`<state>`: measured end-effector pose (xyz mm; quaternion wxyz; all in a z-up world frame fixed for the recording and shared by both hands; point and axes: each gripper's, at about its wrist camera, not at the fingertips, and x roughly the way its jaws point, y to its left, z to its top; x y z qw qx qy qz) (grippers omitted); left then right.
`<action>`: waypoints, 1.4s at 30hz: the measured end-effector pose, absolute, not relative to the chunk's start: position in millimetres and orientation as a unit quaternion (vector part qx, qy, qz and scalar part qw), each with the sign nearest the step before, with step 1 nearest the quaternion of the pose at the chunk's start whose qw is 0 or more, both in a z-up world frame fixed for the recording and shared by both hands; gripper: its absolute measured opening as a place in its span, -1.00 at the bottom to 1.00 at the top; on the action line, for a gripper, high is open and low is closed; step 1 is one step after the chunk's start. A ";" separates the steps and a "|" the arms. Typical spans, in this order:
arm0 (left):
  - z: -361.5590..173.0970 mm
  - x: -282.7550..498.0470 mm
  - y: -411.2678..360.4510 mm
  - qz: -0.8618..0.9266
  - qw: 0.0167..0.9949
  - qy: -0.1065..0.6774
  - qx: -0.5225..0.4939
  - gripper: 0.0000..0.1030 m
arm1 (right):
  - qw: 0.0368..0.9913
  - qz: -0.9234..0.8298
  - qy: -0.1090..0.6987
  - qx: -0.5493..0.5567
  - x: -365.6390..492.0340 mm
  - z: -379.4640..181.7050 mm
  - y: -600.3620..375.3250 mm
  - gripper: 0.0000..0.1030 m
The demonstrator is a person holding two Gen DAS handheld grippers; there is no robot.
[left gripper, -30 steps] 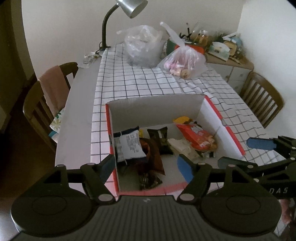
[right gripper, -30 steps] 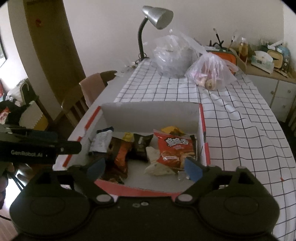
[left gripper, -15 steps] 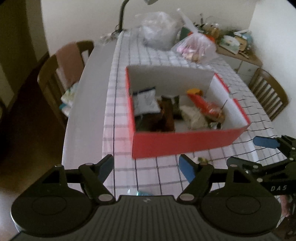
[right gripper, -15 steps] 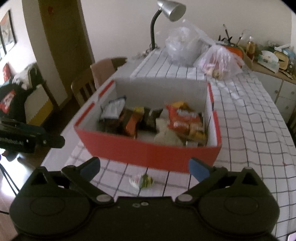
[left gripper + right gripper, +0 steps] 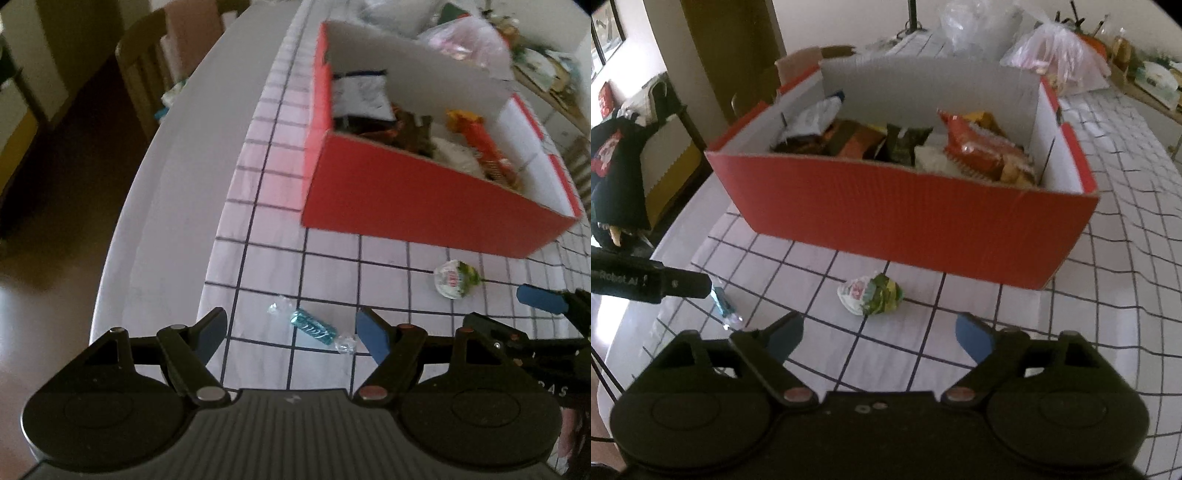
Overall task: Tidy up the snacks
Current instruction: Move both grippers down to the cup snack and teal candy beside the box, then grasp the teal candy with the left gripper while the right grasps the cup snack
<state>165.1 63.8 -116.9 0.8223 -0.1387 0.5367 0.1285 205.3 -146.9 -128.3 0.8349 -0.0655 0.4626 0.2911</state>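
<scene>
Teal candy (image 5: 312, 326) — clear twisted wrapper ends

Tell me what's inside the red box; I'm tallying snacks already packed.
The red box holds a red chip bag, a white packet, and dark and orange wrappers. Its near wall hides everything lower down.

The red box (image 5: 908, 218) hides the lower parts of the snack packets (image 5: 982, 151) behind its near wall, and their print is too blurred to read. Beyond the box, the plastic bags (image 5: 1056, 55) are smeared by motion and their contents cannot be told. The lamp stem (image 5: 911, 14) behind the box is cut off by the top edge. Left of the box, the teal candy (image 5: 722, 301) sits partly behind the left gripper's finger.
</scene>
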 end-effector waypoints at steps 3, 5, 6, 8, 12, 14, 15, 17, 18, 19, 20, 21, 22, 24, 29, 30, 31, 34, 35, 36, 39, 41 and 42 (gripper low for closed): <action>-124.5 168.7 66.0 0.144 0.811 0.544 -0.159 0.48 | 0.829 0.299 0.467 -0.069 210.4 -133.8 -144.7 0.64; -128.1 171.5 65.9 0.153 0.807 0.546 -0.165 0.45 | 0.827 0.303 0.468 -0.073 213.3 -136.8 -142.8 0.59; -129.3 173.1 65.1 0.156 0.806 0.547 -0.166 0.41 | 0.827 0.304 0.467 -0.079 213.7 -138.0 -141.0 0.57; -131.6 176.0 63.3 0.161 0.803 0.549 -0.166 0.36 | 0.825 0.310 0.464 -0.088 215.5 -140.4 -137.5 0.49; -134.5 179.5 63.1 0.171 0.798 0.551 -0.173 0.27 | 0.821 0.321 0.462 -0.099 217.9 -144.3 -132.2 0.38; -137.6 181.5 64.7 0.173 0.794 0.555 -0.181 0.24 | 0.820 0.323 0.461 -0.102 220.7 -145.8 -129.8 0.35; -139.2 182.1 66.0 0.173 0.791 0.557 -0.186 0.23 | 0.820 0.324 0.460 -0.104 222.0 -146.7 -128.6 0.33; -142.0 182.9 68.5 0.175 0.786 0.561 -0.193 0.15 | 0.819 0.326 0.459 -0.108 224.2 -148.0 -126.3 0.22; -141.6 182.4 68.8 0.176 0.787 0.559 -0.194 0.14 | 0.819 0.327 0.459 -0.108 225.1 -148.5 -125.2 0.20; -141.5 182.9 68.7 0.176 0.786 0.560 -0.194 0.14 | 0.818 0.328 0.459 -0.110 225.6 -149.2 -123.6 0.16; -141.3 182.9 68.2 0.178 0.785 0.561 -0.193 0.12 | 0.818 0.330 0.457 -0.114 225.5 -149.8 -122.2 0.11; -141.4 183.2 67.6 0.179 0.785 0.561 -0.193 0.12 | 0.817 0.332 0.456 -0.118 225.3 -150.5 -120.8 0.07; -141.1 183.3 66.5 0.181 0.785 0.561 -0.190 0.12 | 0.817 0.333 0.456 -0.122 225.5 -152.1 -119.5 0.01; -141.0 183.5 63.6 0.183 0.785 0.562 -0.184 0.04 | 0.816 0.333 0.456 -0.126 225.4 -153.9 -117.9 -0.01; -139.8 181.4 55.8 0.173 0.793 0.564 -0.152 -0.27 | 0.818 0.336 0.447 -0.134 222.2 -153.3 -116.6 -0.20; -139.8 180.2 55.6 0.169 0.795 0.563 -0.147 -0.34 | 0.819 0.336 0.445 -0.135 221.0 -153.3 -117.0 -0.22; -139.7 179.0 55.5 0.168 0.796 0.563 -0.143 -0.38 | 0.820 0.336 0.443 -0.137 219.4 -153.3 -117.4 -0.24; -139.0 175.5 56.8 0.154 0.800 0.563 -0.140 -0.65 | 0.824 0.331 0.437 -0.139 215.8 -153.2 -117.6 -0.29; -139.0 174.7 57.1 0.150 0.801 0.562 -0.140 -0.71 | 0.825 0.330 0.438 -0.136 215.5 -153.0 -117.9 -0.31; -139.0 173.9 57.7 0.145 0.802 0.562 -0.141 -0.76 | 0.826 0.329 0.438 -0.133 215.2 -152.8 -118.2 -0.32; -139.9 172.2 58.6 0.133 0.805 0.560 -0.145 -0.76 | 0.829 0.325 0.438 -0.125 213.5 -152.1 -120.6 -0.35; -140.3 171.3 58.5 0.126 0.806 0.560 -0.146 -0.76 | 0.833 0.319 0.437 -0.117 212.0 -151.9 -123.1 -0.39; -140.5 170.6 58.0 0.124 0.807 0.560 -0.145 -0.76 | 0.834 0.316 0.438 -0.112 211.1 -151.8 -124.9 -0.40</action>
